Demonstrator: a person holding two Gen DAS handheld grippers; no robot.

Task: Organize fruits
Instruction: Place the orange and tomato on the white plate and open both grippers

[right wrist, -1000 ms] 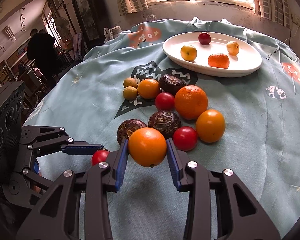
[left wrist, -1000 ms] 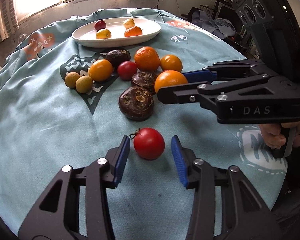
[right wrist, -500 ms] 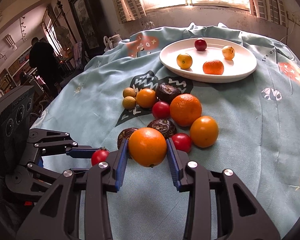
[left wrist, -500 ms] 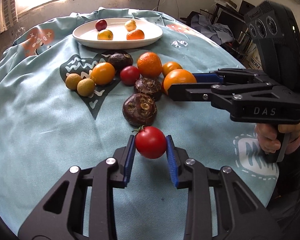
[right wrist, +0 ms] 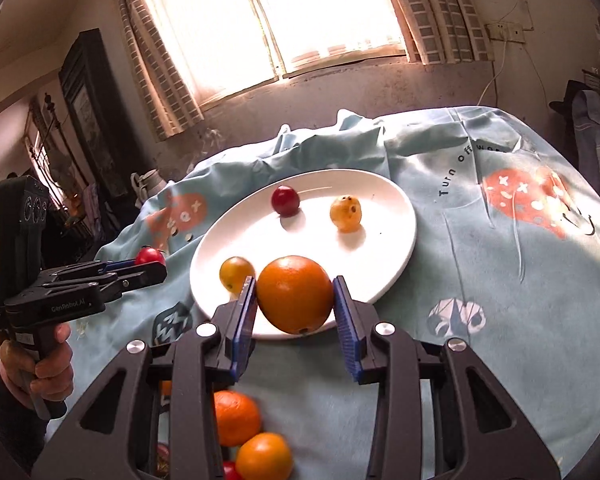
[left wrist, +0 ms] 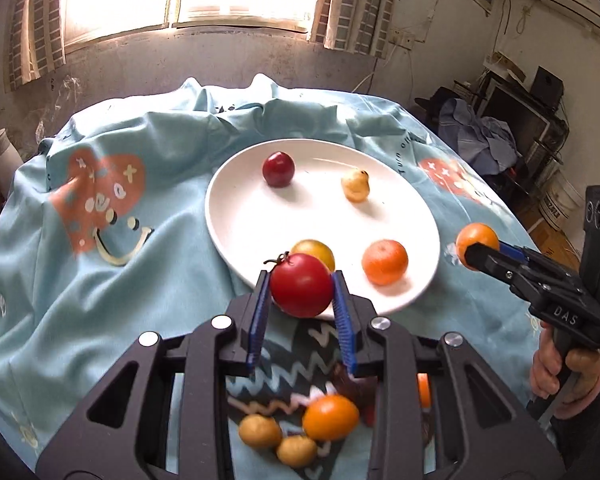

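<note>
The left gripper (left wrist: 301,307) is closed on a round red tomato with a small green stem (left wrist: 301,290), which sits between its two blue ribbed pads (left wrist: 260,312). The tomato is held in the air above the near rim of a white oval ceramic plate (left wrist: 236,216). The right gripper (right wrist: 295,312) is clamped on a large round orange (right wrist: 295,294) between its blue pads, and the orange is also held above the near edge of the same plate.

On the plate lie four small fruits: a dark red round fruit (left wrist: 278,169) at the far side, a pale yellow fruit with dark spots (left wrist: 356,187) beside it, a yellow-orange round fruit (left wrist: 314,251) just behind the held tomato, and a small orange mandarin (left wrist: 385,262) near the right rim. In the right wrist view the mandarin is hidden behind the orange.

The plate stands on a light blue printed tablecloth (left wrist: 100,280). Under the left gripper, more fruits remain on the cloth: two small tan round fruits (left wrist: 260,432), an orange round fruit (left wrist: 331,417) and a dark brown fruit (left wrist: 354,384) that is partly hidden. Under the right gripper two more orange fruits (right wrist: 236,416) lie on the cloth.
</note>
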